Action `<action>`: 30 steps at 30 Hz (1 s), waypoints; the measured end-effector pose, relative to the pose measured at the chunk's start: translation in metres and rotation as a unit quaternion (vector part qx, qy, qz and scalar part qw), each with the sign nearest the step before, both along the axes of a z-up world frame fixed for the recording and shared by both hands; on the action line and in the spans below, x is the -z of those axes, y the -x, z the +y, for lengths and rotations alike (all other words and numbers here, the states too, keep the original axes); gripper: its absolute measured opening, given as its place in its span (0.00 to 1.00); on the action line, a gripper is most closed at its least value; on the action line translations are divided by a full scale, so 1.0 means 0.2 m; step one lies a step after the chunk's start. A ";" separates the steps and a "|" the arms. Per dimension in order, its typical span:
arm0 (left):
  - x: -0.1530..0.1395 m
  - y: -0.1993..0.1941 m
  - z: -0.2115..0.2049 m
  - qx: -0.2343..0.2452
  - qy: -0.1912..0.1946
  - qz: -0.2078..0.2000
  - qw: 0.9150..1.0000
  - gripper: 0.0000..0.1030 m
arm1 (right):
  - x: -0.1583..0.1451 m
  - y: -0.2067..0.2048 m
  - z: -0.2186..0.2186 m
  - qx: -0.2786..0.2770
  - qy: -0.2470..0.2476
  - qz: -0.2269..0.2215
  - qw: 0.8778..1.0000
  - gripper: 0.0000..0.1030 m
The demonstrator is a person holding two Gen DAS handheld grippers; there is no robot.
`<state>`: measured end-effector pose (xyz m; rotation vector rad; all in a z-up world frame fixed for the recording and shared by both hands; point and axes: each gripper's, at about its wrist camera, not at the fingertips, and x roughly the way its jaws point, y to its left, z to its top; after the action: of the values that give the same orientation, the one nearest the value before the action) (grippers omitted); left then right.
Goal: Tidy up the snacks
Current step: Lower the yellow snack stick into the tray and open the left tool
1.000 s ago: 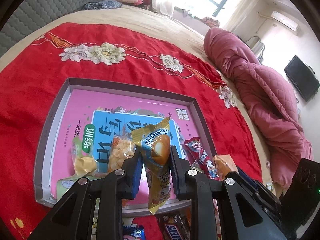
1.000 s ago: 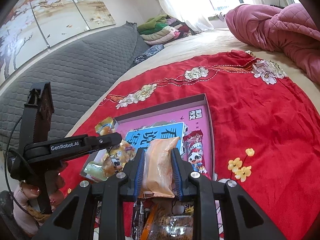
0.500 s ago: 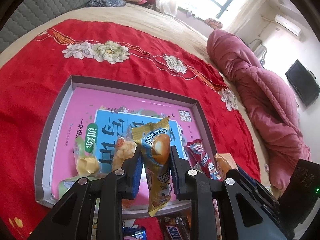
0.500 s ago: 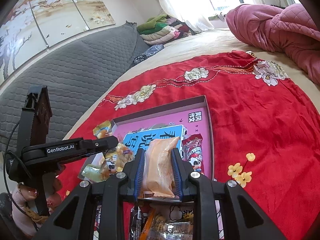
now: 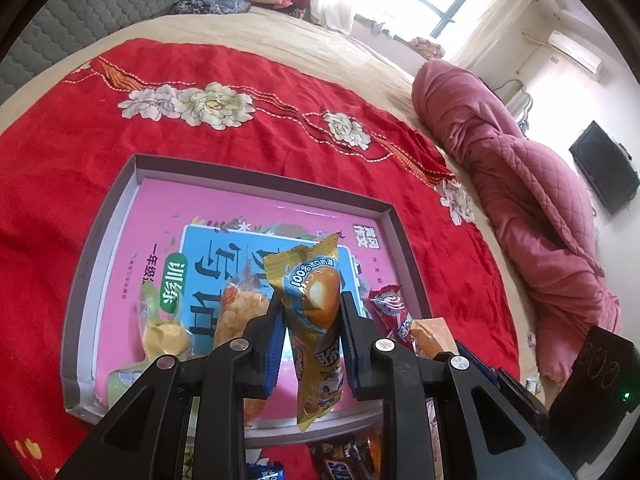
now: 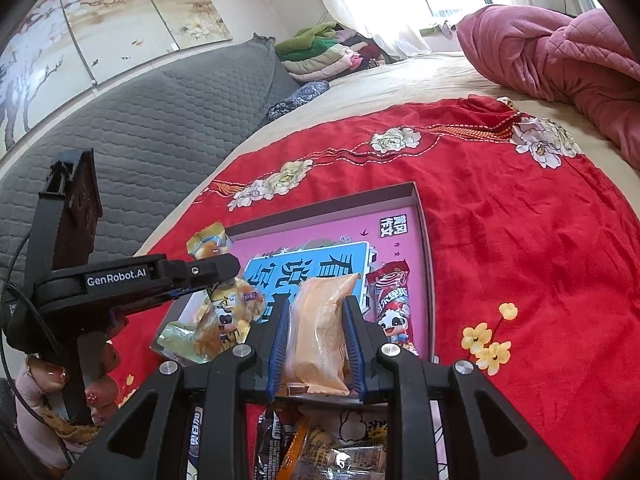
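My left gripper (image 5: 310, 312) is pinching a yellow egg-snack packet (image 5: 316, 324) upright over the tray's (image 5: 256, 178) near edge. My right gripper (image 6: 316, 320) is squeezing an orange snack pouch (image 6: 318, 340) above the tray's near right corner, beside a red panda-print packet (image 6: 390, 304).

From my left gripper (image 5: 310, 320), the Snickers bar (image 5: 344, 470) below runs off the bottom edge — the orange packet (image 5: 428, 334) hides behind the right finger. Below my right gripper (image 6: 316, 332), the loose snack pile (image 6: 332, 448) is cropped — labels unreadable.

The left gripper (image 6: 192, 276) reads "GenRobot.AI". The yellow snack packet (image 5: 316, 320) it holds shows "100%". A dark bar (image 5: 344, 468) below that packet perhaps begins "SN".
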<state>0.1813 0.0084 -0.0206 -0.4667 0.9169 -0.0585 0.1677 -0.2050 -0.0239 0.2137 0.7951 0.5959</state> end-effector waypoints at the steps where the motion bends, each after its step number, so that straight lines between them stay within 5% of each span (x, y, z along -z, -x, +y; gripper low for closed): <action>1: 0.01 0.00 -0.01 0.001 -0.003 0.003 1.000 0.25 | 0.00 0.00 0.00 0.000 0.000 0.000 1.000 0.26; 30: 0.15 -0.01 -0.14 0.050 -0.018 0.047 0.997 0.26 | 0.10 -0.08 0.02 0.025 0.036 0.024 0.999 0.27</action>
<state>0.1829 -0.0197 -0.0515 -0.3929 1.0320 -0.1127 0.1831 -0.2019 -0.0436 0.1826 0.8545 0.5161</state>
